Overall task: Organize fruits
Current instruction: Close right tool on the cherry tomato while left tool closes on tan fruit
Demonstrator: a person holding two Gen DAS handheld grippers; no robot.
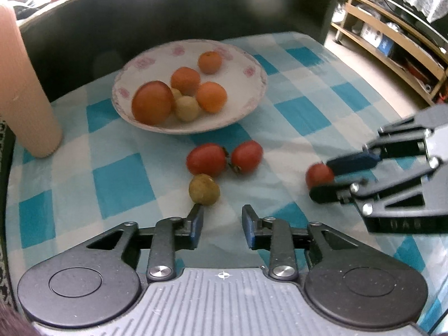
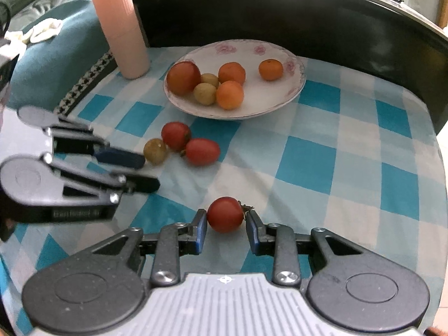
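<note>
Red cherry tomato [image 2: 224, 214] is sitting on the checked cloth [image 2: 308, 151] near its front edge, right gripper [image 2: 225, 225] spread around it, not yet pinching. Close gently, centred. Left gripper [image 1: 222, 224] is hanging spread, empty. Plate [image 2: 294, 89]: one; in it six fruits. Loose: three tomatoes, one longan [image 1: 203, 189].

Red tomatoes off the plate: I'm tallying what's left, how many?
3: two tomatoes touching mid-cloth, one tomato between the right claw fingers. None seem hidden.
</note>
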